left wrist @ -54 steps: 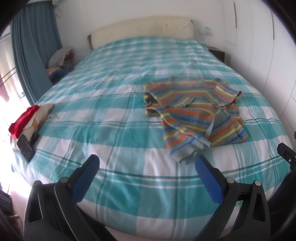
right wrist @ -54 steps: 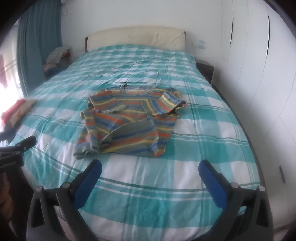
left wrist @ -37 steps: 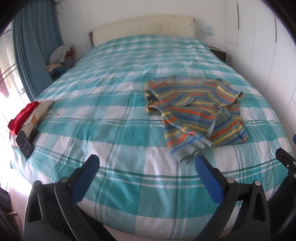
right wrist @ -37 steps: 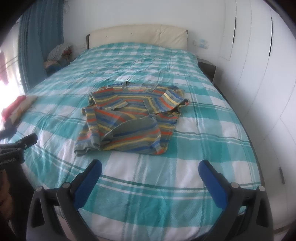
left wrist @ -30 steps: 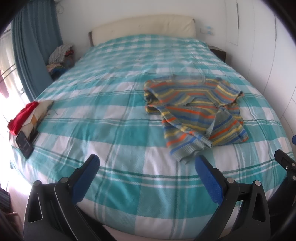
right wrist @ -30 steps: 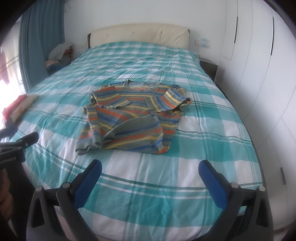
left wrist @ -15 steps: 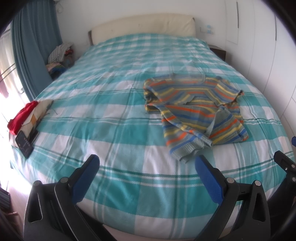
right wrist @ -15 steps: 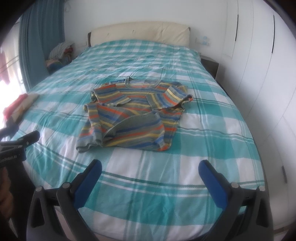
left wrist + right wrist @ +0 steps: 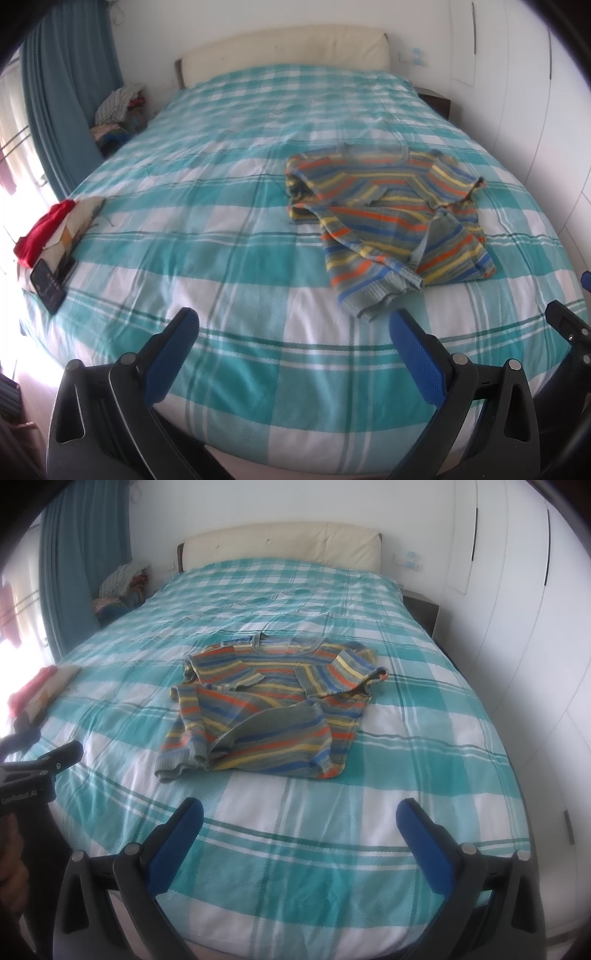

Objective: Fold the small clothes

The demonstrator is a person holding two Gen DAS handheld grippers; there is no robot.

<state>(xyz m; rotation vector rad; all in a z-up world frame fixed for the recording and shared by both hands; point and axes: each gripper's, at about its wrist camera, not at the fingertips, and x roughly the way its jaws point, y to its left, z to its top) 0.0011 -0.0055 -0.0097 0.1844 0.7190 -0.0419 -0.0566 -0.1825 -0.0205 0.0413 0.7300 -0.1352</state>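
A small striped sweater [image 9: 266,709], banded in grey, orange, yellow and blue, lies rumpled on the bed [image 9: 424,760], roughly in the middle of the turquoise-and-white checked cover. Its neckline points toward the cream headboard [image 9: 280,546], one sleeve is folded across the chest, and the lower hem is partly turned over, showing the grey inside.

The left gripper [image 9: 291,350] hangs over the near edge of the bed, its blue-padded fingers [image 9: 170,358] spread wide with nothing between them; the sweater lies ahead and to its right. The right gripper [image 9: 299,834] is likewise spread wide and empty, with the sweater ahead of it, well apart from its fingertips.

In the right wrist view the left gripper's black body appears at the left edge, held by a hand [image 9: 11,864], and carries white lettering that seems to read "GenRobot.AI".

On the bed's left edge sit a red cloth [image 9: 42,229] on a pale folded item and a dark phone [image 9: 48,284]. Teal curtains [image 9: 66,92] hang at the left; white wardrobe doors [image 9: 517,609] line the right.
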